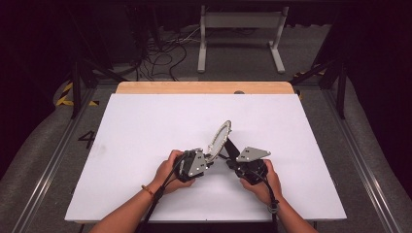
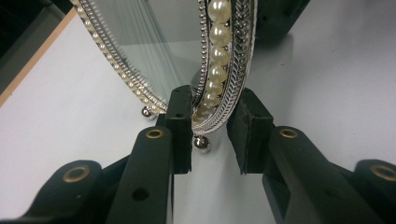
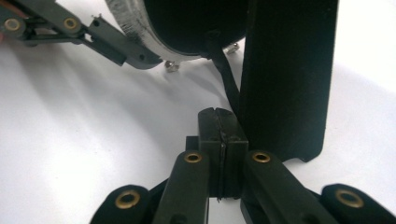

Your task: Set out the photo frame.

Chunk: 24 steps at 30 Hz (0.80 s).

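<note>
Basically, a two-handed job on an oval mirror (image 1: 220, 137) with a pearl-and-silver frame, standing tilted on the white worktop (image 1: 145, 126) between the two grippers. The left gripper (image 2: 210, 135) had its jaws on either side of the frame's lower rim: one pad lay flat against the glass-side edge, the other sat just off the outer silver edge with a sliver of gap, so I read it as bracketing the rim more than squeezing it, probably to steady the mirror without marking the glass. The pearls (image 2: 216, 74) ran up right ahead of that gripper, and a small ball foot (image 2: 201, 143) sat just below its pads, on the worktop.

The right gripper (image 3: 219, 122) had its jaws pressed together, nothing visible between them. Its tip sat just beside the black easel stand (image 3: 289, 79) at the mirror's dark back; a thin black strap (image 3: 227, 74) ran from the back down toward the tip. Whether the tip actually touched stand or strap, couldn't tell. My guess: shut jaws served as a pusher to swing the stand out or in while the other side kept the frame from sliding.

From above, both hands were low and close in, left hand (image 1: 171, 170) and right hand (image 1: 262, 182) flanking the mirror base.
</note>
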### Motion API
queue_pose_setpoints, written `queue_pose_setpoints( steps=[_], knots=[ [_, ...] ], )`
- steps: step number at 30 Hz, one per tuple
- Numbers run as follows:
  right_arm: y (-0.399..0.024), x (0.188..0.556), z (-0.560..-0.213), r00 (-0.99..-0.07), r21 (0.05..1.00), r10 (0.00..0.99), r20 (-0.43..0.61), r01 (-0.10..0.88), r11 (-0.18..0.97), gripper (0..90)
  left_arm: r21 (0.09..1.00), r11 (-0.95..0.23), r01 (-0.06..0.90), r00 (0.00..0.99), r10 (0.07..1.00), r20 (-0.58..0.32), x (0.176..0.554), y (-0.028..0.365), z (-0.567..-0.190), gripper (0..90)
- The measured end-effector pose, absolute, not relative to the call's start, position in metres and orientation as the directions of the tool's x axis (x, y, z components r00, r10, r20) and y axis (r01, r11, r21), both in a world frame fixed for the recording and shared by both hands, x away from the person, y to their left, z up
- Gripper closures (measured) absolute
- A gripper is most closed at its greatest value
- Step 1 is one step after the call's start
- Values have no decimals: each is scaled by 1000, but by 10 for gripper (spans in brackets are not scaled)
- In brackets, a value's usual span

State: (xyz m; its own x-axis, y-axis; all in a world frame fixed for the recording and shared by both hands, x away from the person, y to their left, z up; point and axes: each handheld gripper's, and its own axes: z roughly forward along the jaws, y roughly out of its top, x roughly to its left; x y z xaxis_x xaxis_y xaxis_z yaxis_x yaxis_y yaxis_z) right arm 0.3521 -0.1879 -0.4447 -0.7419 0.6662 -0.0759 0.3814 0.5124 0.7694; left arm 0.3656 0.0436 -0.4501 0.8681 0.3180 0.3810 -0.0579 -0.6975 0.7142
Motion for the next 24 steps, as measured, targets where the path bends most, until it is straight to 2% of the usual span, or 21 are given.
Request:
queue_pose_setpoints(
  steps=[5, 7, 10, 15, 19, 21, 24],
  knots=[
    [-192, 354, -445, -728, 772, 681, -79, 388, 504, 886, 732, -680, -43, 878, 324, 352, 366, 41, -450, 708],
    [-193, 354, -444, -729, 778, 682, -59, 394, 489, 846, 735, -677, -33, 883, 325, 339, 367, 42, -450, 704],
    [-192, 349, -435, -739, 800, 673, -30, 386, 459, 837, 727, -685, -48, 883, 311, 352, 367, 42, -449, 703],
    [-192, 338, -417, -721, 821, 682, -125, 311, 479, 803, 737, -675, -39, 894, 306, 328, 369, 45, -449, 700],
    [-195, 338, -415, -694, 828, 706, -144, 306, 470, 767, 746, -665, -29, 902, 304, 307, 369, 47, -448, 703],
    [-197, 341, -418, -684, 827, 718, -129, 324, 458, 679, 745, -667, -25, 904, 304, 302, 369, 47, -448, 706],
    [-195, 343, -421, -692, 818, 708, -141, 321, 476, 599, 742, -670, -32, 905, 295, 306, 369, 47, -447, 710]
  ],
)
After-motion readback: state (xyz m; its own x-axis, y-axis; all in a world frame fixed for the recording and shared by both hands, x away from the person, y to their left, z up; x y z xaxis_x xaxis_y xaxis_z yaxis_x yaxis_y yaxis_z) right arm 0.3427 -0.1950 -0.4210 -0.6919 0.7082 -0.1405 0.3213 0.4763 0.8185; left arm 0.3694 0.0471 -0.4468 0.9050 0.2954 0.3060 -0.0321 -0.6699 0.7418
